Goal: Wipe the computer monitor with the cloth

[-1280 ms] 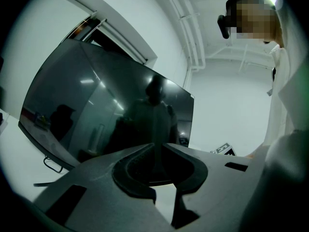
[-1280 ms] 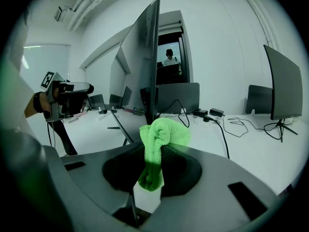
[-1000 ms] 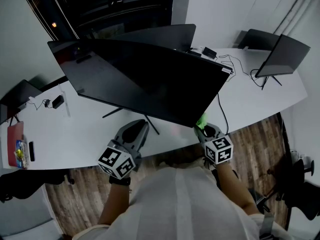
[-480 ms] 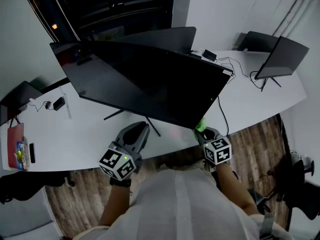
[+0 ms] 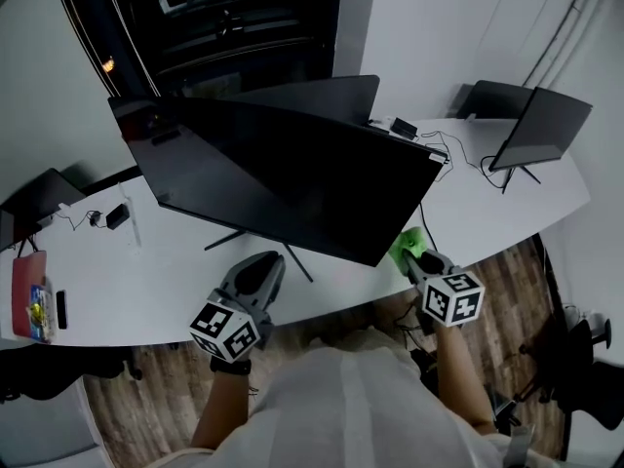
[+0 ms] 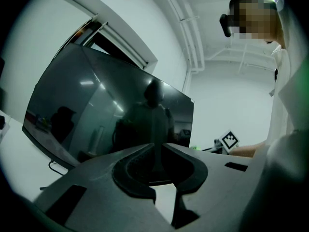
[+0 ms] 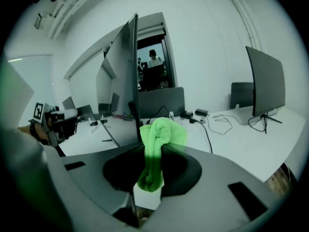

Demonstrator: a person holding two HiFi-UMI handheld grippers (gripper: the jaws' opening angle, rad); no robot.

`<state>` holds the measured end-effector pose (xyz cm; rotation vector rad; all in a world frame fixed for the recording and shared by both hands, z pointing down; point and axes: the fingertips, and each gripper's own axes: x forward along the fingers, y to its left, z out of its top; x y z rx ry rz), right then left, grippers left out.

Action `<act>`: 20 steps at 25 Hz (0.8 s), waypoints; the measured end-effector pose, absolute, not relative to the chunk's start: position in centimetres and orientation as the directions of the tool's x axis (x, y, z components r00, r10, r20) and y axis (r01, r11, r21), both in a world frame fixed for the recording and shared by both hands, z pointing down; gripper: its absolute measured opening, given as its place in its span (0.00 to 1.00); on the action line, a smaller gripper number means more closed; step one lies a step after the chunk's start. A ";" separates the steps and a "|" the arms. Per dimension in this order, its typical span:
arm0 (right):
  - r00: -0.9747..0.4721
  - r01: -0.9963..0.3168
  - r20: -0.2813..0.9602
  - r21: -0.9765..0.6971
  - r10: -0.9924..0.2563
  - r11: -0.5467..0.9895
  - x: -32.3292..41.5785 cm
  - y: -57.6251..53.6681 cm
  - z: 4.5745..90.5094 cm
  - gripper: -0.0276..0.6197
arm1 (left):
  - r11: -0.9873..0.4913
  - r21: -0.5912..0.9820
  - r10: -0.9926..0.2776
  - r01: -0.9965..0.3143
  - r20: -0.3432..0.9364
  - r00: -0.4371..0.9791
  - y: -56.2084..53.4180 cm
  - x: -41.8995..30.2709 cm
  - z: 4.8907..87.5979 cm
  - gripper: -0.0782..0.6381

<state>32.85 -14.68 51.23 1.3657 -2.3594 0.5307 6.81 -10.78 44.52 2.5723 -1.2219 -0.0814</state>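
Grips a bunched green cloth [image 7: 161,132] in the right gripper [image 7: 154,164], jaws pinched on its lower half, with a loose tuft standing above the tips. Carries the left gripper [image 6: 157,153] closed on nothing, low over the near edge of the desk [image 5: 146,276], just in front of the monitor stand [image 5: 292,256]. Sets the cloth just beside the lower right corner of the computer monitor [image 5: 292,174], seemingly off the glass, so probably no wiping yet.

Judged risks from here:
- With so small a wad, could bring the hard jaw tips against the panel and mark it, if pressed in at a steep angle.
- Could swing or rock the screen on its thin legs when pushing at a corner, with no bracing from the left gripper.
- Could snag the black cable [image 7: 205,133] trailing across the desk past that right edge.

Leaves the second monitor [image 5: 539,130], far off, well apart from all this.
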 end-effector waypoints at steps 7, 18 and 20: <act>-0.462 -0.881 0.256 -0.026 -0.849 0.472 36.2 -17.3 33.2 0.15 | -0.601 0.267 -0.770 -0.753 0.060 0.635 -10.7 8.0 43.7 0.19; -0.558 -0.808 0.071 0.179 -0.827 0.561 31.3 -19.2 20.2 0.15 | -0.612 0.212 -0.778 -0.762 0.013 0.628 -10.9 10.2 39.8 0.19; -0.573 -0.792 0.095 0.192 -0.814 0.579 29.8 -19.7 20.8 0.15 | -0.606 0.206 -0.784 -0.769 0.010 0.620 -11.0 10.3 39.3 0.19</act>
